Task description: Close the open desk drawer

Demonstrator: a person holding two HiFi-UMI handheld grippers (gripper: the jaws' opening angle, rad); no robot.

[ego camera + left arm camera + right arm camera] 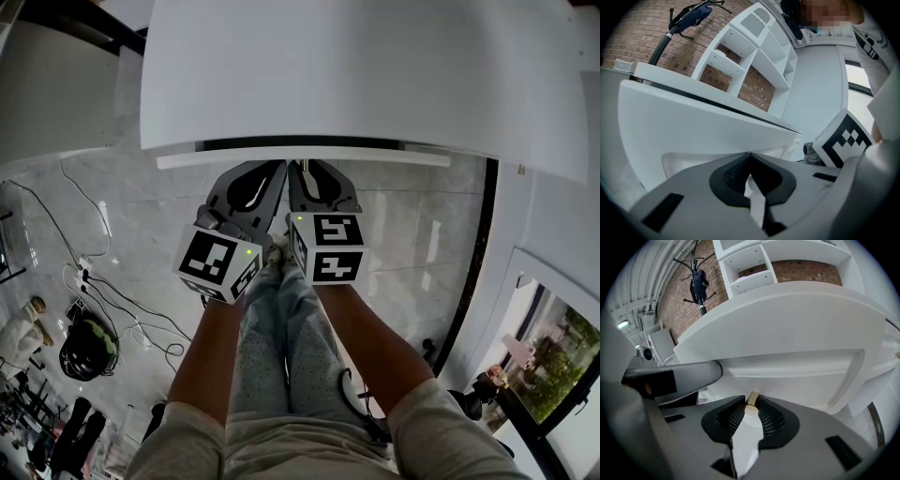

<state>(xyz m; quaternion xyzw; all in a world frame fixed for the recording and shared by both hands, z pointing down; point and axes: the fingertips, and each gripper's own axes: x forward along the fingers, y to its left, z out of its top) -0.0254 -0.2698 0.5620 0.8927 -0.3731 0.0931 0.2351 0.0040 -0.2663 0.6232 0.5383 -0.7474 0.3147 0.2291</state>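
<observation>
A white desk drawer (300,157) sticks out a little from under the white desk top (356,66), with a dark gap above its front. My two grippers sit side by side against the drawer front. In the right gripper view, a small brass knob (753,397) on the drawer front (801,373) lies between the tips of my right gripper (752,403), which is shut on it. My left gripper (750,155) is shut with its tips meeting and nothing between them, right at the drawer front (693,136). In the head view, the left gripper (278,167) and right gripper (302,167) nearly touch.
The person's legs (281,356) are below the grippers on a marble floor. Cables and a power strip (82,272) and a dark bag (89,352) lie at the left. White shelving (750,56) and a coat stand (698,280) stand against a brick wall.
</observation>
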